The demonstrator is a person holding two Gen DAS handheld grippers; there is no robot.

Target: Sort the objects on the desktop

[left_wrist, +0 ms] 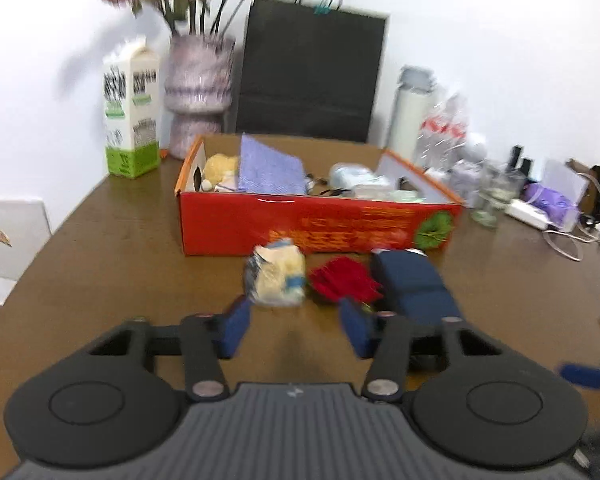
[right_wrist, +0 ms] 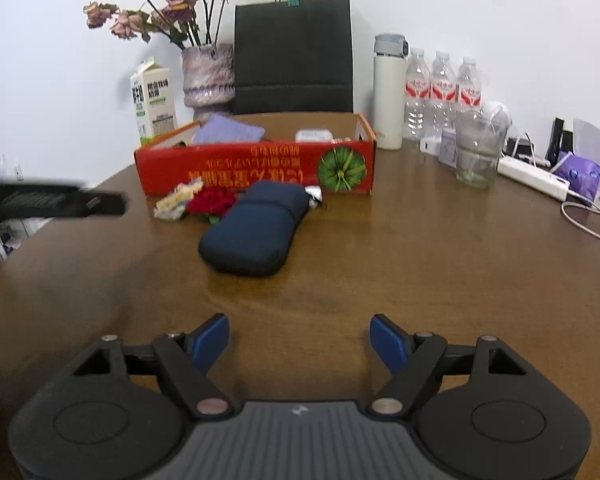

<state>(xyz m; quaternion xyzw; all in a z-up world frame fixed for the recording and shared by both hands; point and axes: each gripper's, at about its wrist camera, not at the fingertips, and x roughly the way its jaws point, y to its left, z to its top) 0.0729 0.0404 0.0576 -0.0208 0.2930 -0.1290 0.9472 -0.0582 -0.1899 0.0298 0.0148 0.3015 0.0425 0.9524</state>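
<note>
**deskwatcher:** Okay, left wrist view first. It's blurry, so take this loosely. The left gripper [left_wrist: 296, 322] sits low centre, its blue fingers [left_wrist: 234, 326] set fairly narrow with nothing between them, just bare table [left_wrist: 100, 264]. Right above the tips, mid-frame, three loose things lie in a row: a pale crumpled packet [left_wrist: 276, 276], a red fabric flower [left_wrist: 342, 280] and a dark blue pouch [left_wrist: 414, 286]. Behind them is the red box [left_wrist: 320, 222], already holding a purple cloth [left_wrist: 270, 172] and a plush toy [left_wrist: 220, 170].

**tidybot_fan:** And the right wrist view?

**deskwatcher:** Much sharper. The right gripper [right_wrist: 300, 344] at the bottom has its fingers [right_wrist: 388, 342] spread wide and empty, well short of anything. The pouch [right_wrist: 250, 228] is dead centre, the flower [right_wrist: 212, 202] and packet [right_wrist: 176, 200] to its upper left, all just in front of the box [right_wrist: 256, 168]. The flower looks to be touching the pouch. The left gripper's black arm [right_wrist: 52, 200] pokes in from the left edge.

**tidybot_fan:** So what's the move?

**deskwatcher:** My guess is the packet goes next, on the left side. I'd open those fingers wider first, since they look too narrow to straddle it, then come down squarely and pinch gently so it doesn't crumple out sideways. The pouch is wide, so the right one should take it across its narrow waist.
</note>
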